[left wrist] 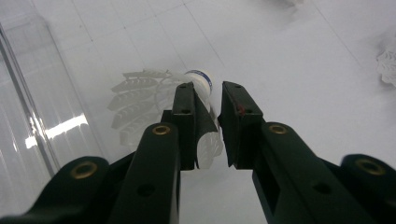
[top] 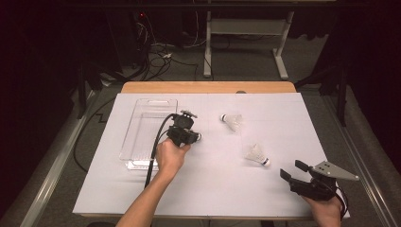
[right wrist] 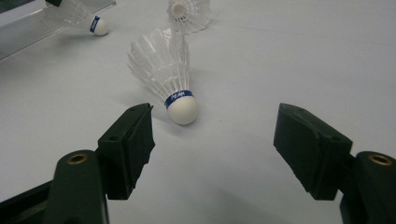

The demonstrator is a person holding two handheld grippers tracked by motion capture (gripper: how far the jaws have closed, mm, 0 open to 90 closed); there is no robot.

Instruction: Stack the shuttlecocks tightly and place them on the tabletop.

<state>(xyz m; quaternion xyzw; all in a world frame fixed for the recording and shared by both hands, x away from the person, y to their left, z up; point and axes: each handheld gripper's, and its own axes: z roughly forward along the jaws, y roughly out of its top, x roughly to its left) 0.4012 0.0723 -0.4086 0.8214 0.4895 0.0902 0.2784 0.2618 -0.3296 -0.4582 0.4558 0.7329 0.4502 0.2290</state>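
The left gripper (left wrist: 211, 109) has its jaws slightly parted around a shuttlecock (left wrist: 154, 91), cork between the pads, feathers beyond them, with a clear tray (left wrist: 28, 116) alongside. The right gripper (right wrist: 212, 140) stands wide open, a second shuttlecock (right wrist: 163, 65) just ahead.

shuttlecock (left wrist: 140, 95): feathers part-hidden by left gripper (left wrist: 211, 100) jaws | cork print unreadable
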